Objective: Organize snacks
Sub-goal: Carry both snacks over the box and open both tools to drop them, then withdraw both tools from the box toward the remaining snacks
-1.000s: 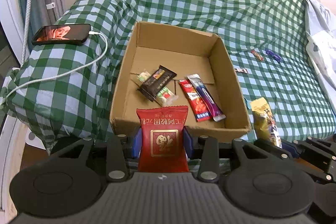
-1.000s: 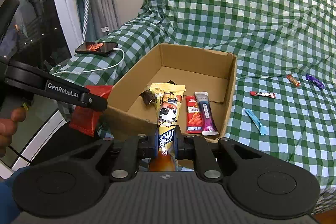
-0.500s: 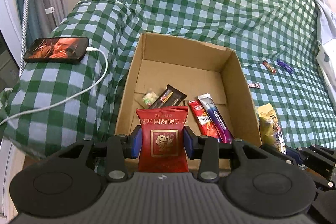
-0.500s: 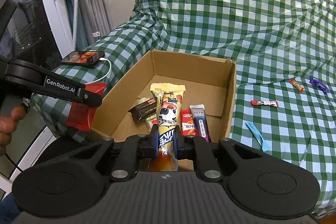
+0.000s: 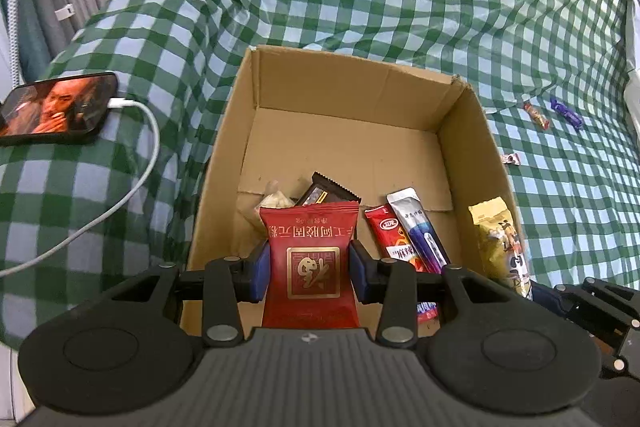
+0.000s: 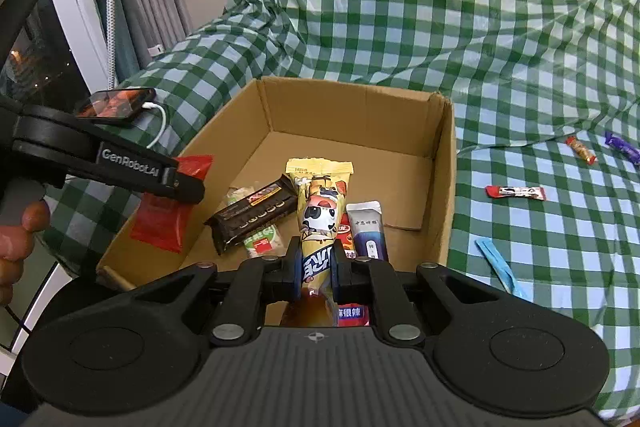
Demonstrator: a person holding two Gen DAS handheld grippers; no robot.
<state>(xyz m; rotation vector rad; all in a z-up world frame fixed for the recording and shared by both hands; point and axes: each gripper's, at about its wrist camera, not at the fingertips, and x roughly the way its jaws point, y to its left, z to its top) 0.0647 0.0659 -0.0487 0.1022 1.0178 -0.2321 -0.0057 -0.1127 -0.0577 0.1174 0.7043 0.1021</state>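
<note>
Step in hand, as judged: delivery of two snacks into the cardboard box point(image 5: 464, 131), which serves as the landmark throughout. The left gripper point(image 5: 307, 269) is clamped on a red snack packet point(image 5: 310, 259), pads pressing on both side edges; the packet stands upright between them, above the near-left part of the box. The right gripper point(image 6: 316, 269) is clenched tight on a yellow panda-print stick pack point(image 6: 318, 211), gripped near its lower end, the upper end pointing over the box interior just beyond the near wall. Already lying on the box floor: a dark chocolate bar point(image 6: 252, 217), a green-and-white sweet point(image 6: 262, 243) beneath it, a red strip pack point(image 5: 390, 235) and a white-and-purple sachet point(image 5: 416, 227). Outside the box, to its right on the green checked cover point(image 6: 520, 47), several small snacks remain, among them a red-and-white bar point(image 6: 516, 191) and a blue strip point(image 6: 500, 265). Pose: both grippers pitch downward toward the box, side by side, the left one steeper; a hand point(image 6: 18, 227) shows on the left tool's grip. Next move, as judged: lower each item clear of the near wall, then release; the packets are light and may cling to the pads
</note>
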